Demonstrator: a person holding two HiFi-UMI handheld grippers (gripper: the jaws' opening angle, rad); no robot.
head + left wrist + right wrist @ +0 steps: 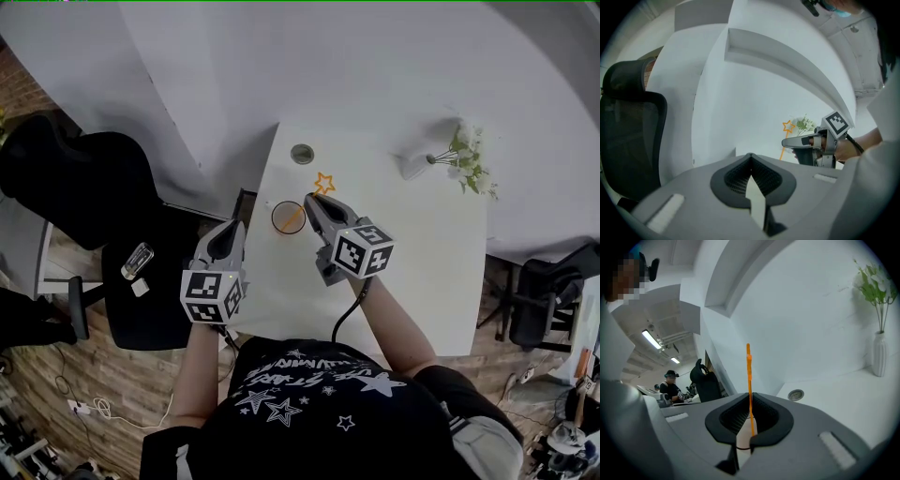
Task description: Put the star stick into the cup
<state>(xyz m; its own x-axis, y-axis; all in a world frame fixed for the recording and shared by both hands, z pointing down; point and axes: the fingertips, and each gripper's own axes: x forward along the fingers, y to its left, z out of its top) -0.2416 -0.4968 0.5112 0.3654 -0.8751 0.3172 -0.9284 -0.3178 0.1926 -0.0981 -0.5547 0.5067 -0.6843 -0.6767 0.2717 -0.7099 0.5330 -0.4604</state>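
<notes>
Over the left part of the white counter (422, 253), the right hand-held gripper (313, 201) pinches the thin orange plastic star stick (324, 182) on its shaft below the star, jaws nearly together. The stick's lower end seems to dip into the small round brown-rimmed cup (279, 207), though I can't be sure. The stick looks feather-light, bendy and apt to twist, so a low grip suits it. The left hand-held gripper (228, 236) hangs closed and empty beyond the counter's left edge. The cup stands near that edge, with open room to its right.

Bare table (422, 253) right of the cup (281, 223); vase (412, 167) far right; chair (84, 187) flanks left edge.
</notes>
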